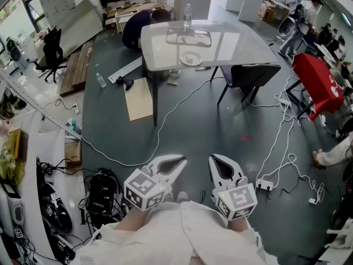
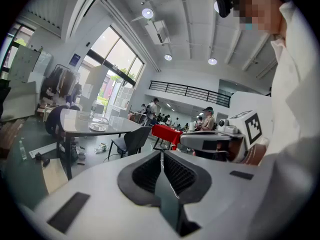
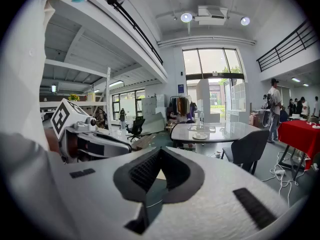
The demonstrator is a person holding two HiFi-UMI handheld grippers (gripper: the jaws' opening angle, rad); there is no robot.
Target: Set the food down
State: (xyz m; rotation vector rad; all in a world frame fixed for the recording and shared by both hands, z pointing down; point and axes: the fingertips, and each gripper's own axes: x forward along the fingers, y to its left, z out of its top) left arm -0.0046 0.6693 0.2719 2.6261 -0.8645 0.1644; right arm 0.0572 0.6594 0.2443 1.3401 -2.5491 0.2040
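Note:
Both grippers are held low and close to the person's body, far from the grey table (image 1: 231,46). My left gripper (image 1: 174,161) is shut and holds nothing; its jaws meet in the left gripper view (image 2: 161,156). The right gripper (image 1: 217,160) is also shut and empty, as the right gripper view (image 3: 160,152) shows. On the table lie a white plate (image 1: 191,58), a clear tray (image 1: 188,37) and a water bottle (image 1: 187,14). The plate (image 3: 199,136) is too small to tell whether food lies on it. No food is in either gripper.
A dark chair (image 1: 251,73) stands at the table's right front. Cables and a power strip (image 1: 263,185) cross the floor, and cardboard (image 1: 139,98) lies left of the table leg. A person (image 1: 140,26) crouches behind the table. A red-covered table (image 1: 317,81) is at right, bags (image 1: 102,195) at lower left.

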